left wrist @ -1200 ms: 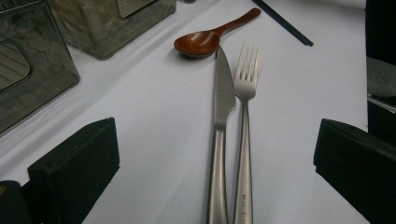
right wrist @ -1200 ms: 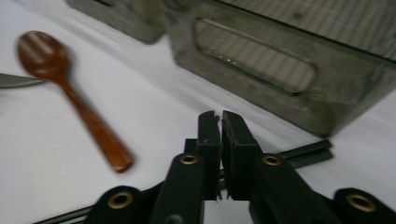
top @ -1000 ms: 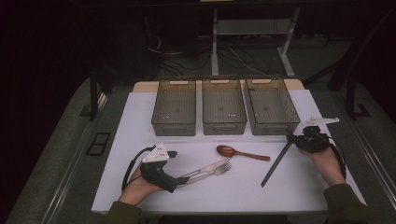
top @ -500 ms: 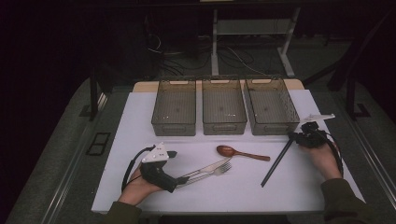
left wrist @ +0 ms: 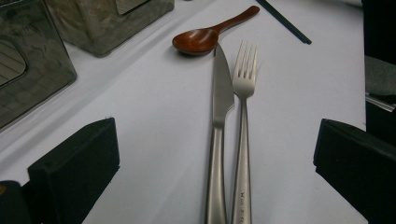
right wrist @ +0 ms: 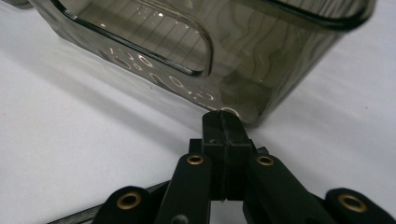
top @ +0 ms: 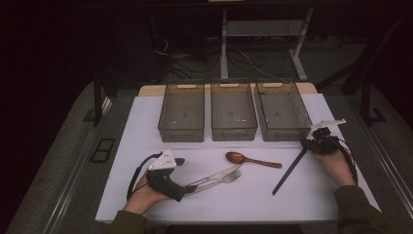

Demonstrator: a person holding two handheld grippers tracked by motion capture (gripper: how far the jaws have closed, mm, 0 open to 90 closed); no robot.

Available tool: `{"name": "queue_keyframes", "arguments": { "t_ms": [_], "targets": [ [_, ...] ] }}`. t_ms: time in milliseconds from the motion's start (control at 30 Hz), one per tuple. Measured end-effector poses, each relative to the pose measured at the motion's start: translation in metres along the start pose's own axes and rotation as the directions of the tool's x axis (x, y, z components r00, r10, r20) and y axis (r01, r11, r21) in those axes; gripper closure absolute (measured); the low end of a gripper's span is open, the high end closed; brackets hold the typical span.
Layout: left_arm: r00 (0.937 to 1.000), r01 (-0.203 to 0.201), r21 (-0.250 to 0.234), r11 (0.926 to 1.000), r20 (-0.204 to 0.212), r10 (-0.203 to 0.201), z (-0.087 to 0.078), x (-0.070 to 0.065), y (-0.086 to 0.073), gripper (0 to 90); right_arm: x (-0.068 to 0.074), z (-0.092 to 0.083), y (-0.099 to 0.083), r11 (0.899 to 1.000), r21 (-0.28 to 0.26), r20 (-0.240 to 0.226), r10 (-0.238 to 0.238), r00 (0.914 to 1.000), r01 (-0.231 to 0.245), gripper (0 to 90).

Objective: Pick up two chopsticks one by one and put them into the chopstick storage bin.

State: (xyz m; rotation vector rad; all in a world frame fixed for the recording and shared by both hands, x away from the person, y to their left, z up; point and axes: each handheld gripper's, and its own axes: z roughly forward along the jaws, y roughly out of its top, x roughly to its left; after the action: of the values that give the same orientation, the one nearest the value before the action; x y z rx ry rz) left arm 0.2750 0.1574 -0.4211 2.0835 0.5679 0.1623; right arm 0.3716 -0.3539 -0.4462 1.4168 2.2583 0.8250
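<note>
We hold the left gripper (top: 187, 187) near the desk's (top: 146, 122) front-left corner, jaws spread wide around the handles of the knife (left wrist: 219, 121) and fork (left wrist: 243, 140), which lie side by side, touching neither pad. The right gripper (right wrist: 224, 140) sits near the right edge, jaws pressed together on the upper end of the black chopsticks (top: 288, 171), just before the right-hand bin (right wrist: 243, 60). A wooden spoon (top: 248, 159) lies mid-desk.

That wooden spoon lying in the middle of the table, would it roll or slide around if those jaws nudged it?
The wooden spoon looks stiff and probably light, so a nudge would likely slide it across the smooth white table. Its rounded bowl may let it rock or pivot rather than roll away. The glossy finish suggests it might slip a little when pinched.
</note>
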Motion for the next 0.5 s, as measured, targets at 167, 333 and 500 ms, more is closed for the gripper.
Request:
{"name": "queue_keyframes", "arguments": {
  "t_ms": [167, 333, 500],
  "targets": [
    [1.0, -0.002, 0.005, 1.0, 0.005, 0.002, 0.0007, -0.0003, 0.0, 0.0, -0.0027, -0.0025, -0.0023, 1.0, 0.005, 0.007, 0.003, 1.0, -0.003, 90.0],
    [0.9999, -0.005, 0.011, 0.9999, 0.01, 0.005, 0.0011, -0.0006, -0.0001, 0.0, -0.0051, -0.0059, -0.0055, 1.0, 0.013, 0.014, 0.005, 0.9999, -0.005, 90.0],
    [0.9999, -0.001, 0.01, 0.9999, 0.013, 0.001, 0.0015, -0.0012, -0.0001, 0.0, -0.0081, -0.0102, -0.0095, 1.0, 0.022, 0.015, 0.006, 0.9999, -0.006, 90.0]
  ]
}}
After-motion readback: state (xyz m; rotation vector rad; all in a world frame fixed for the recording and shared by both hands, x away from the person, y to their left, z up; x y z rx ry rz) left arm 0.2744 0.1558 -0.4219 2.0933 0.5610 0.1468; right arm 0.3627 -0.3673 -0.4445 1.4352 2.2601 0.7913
